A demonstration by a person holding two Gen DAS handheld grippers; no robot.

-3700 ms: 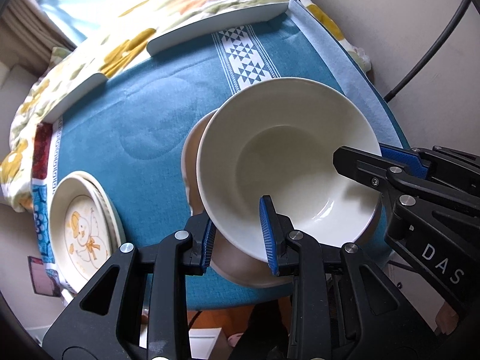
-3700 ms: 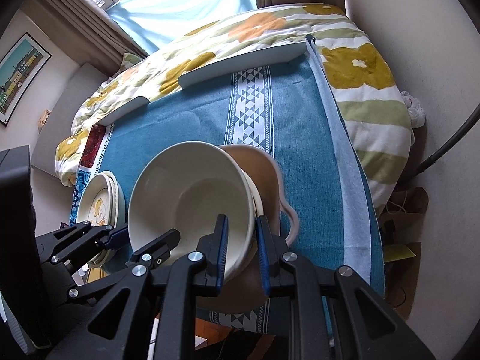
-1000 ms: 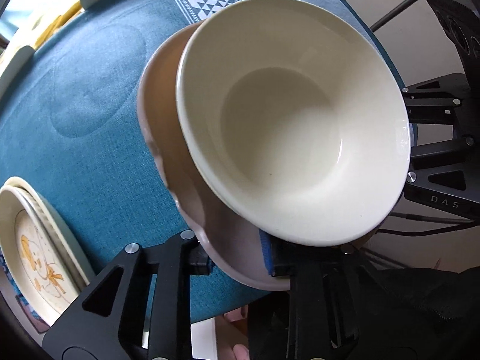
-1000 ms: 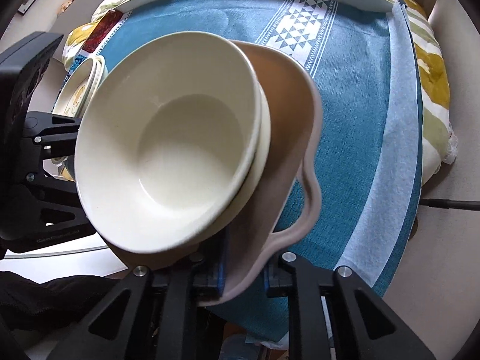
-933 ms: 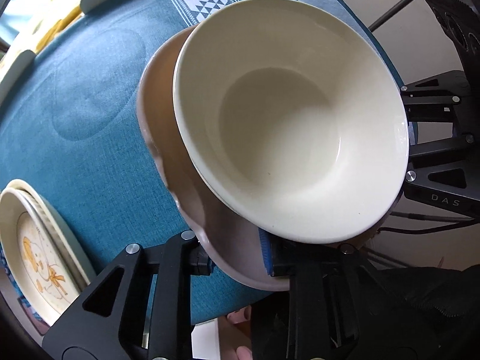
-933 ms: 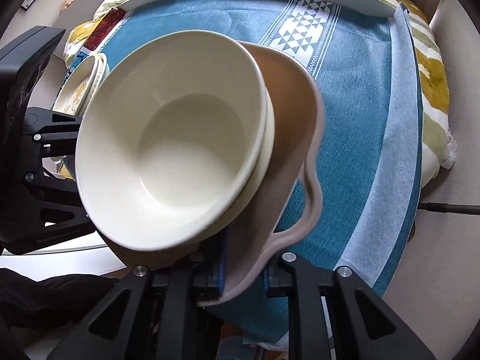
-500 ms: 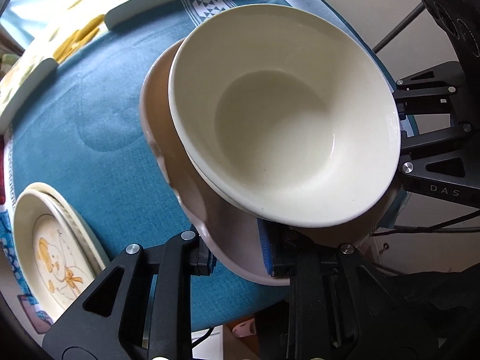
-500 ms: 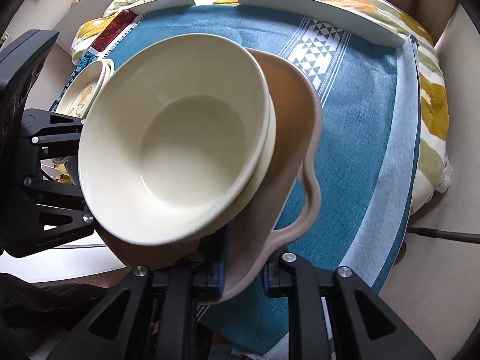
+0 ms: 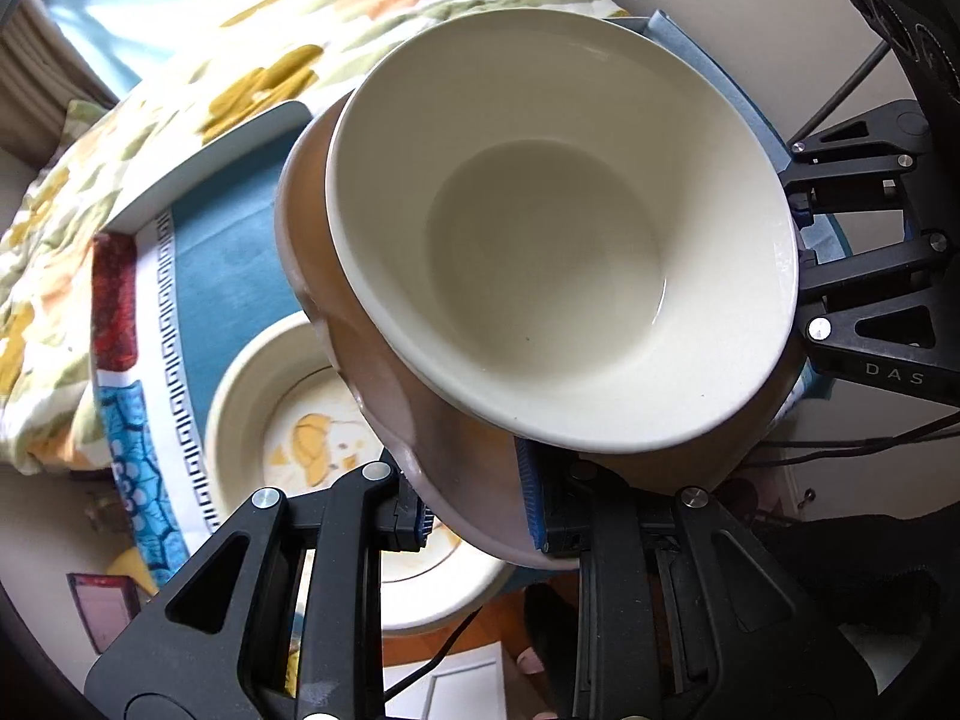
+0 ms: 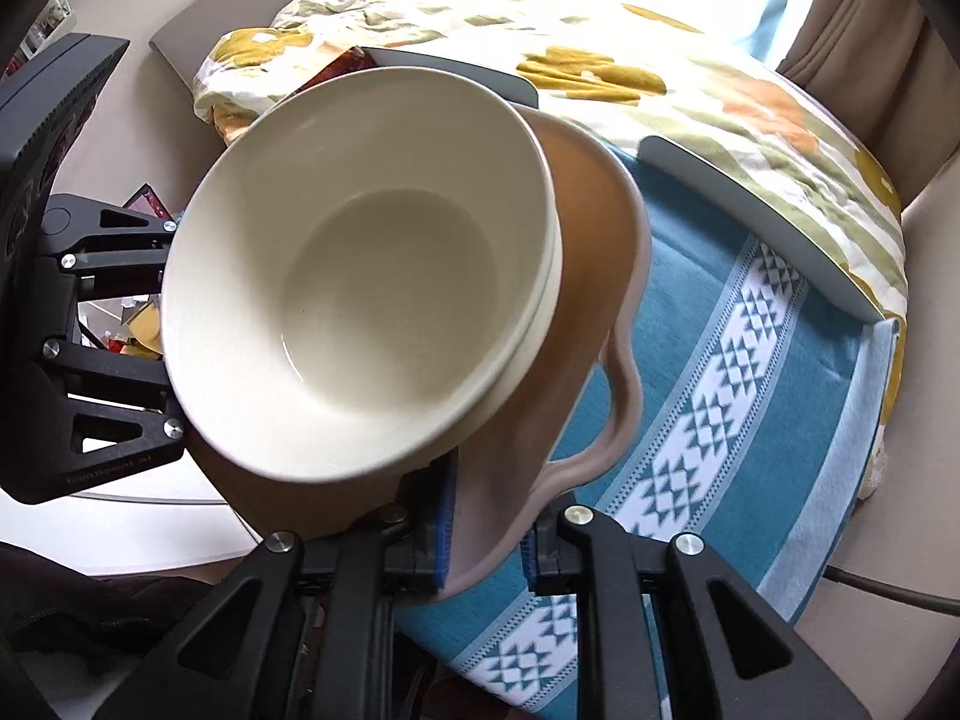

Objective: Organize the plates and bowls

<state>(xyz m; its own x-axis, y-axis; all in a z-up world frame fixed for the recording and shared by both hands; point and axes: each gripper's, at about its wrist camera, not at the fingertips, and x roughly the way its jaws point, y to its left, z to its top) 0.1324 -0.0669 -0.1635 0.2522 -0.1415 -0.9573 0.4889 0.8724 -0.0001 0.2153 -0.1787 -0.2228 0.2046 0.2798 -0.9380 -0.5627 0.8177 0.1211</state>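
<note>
Left wrist view: the left tool (image 9: 474, 519) is clamped on the rim of the tan dish (image 9: 336, 300), which carries the cream bowl (image 9: 558, 240) above the patterned plate (image 9: 252, 396) near the desk's (image 9: 234, 240) edge. The right tool (image 10: 483, 546) grips the dish's opposite rim.

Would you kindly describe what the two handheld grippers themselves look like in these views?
Both are black, angular frames with triangular cut-outs and silver screw heads. The left gripper and right gripper each carry ribbed blue pads on their fingers. White lettering marks the frame, and thin black cables trail behind.
</note>
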